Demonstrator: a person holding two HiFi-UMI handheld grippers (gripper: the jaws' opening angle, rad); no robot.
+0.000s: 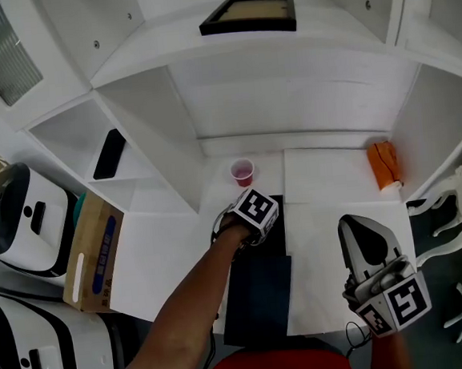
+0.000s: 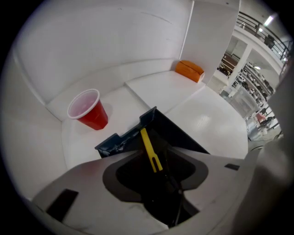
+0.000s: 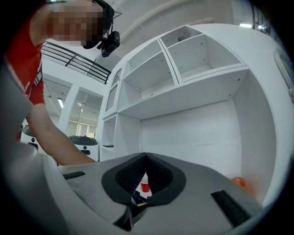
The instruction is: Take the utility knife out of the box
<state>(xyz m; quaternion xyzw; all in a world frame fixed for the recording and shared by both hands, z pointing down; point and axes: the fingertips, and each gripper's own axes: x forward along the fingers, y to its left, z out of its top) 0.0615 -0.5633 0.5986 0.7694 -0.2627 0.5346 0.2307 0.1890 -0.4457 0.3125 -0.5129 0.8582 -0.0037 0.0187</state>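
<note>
Your left tool (image 1: 247, 218) has its jaws apart astride the utility knife (image 2: 149, 148), which lies in the box (image 2: 121, 140) below it, so an off-centre squeeze could snag the box wall and lift it too; your right tool (image 3: 146, 158) is closed on nothing.

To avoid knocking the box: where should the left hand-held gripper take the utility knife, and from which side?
Probably across the narrow body of the utility knife, near mid-length, from straight above. It lies lengthwise in the open-topped box, whose walls block a side approach. The left hand-held gripper hangs above it, jaws apart.
</note>
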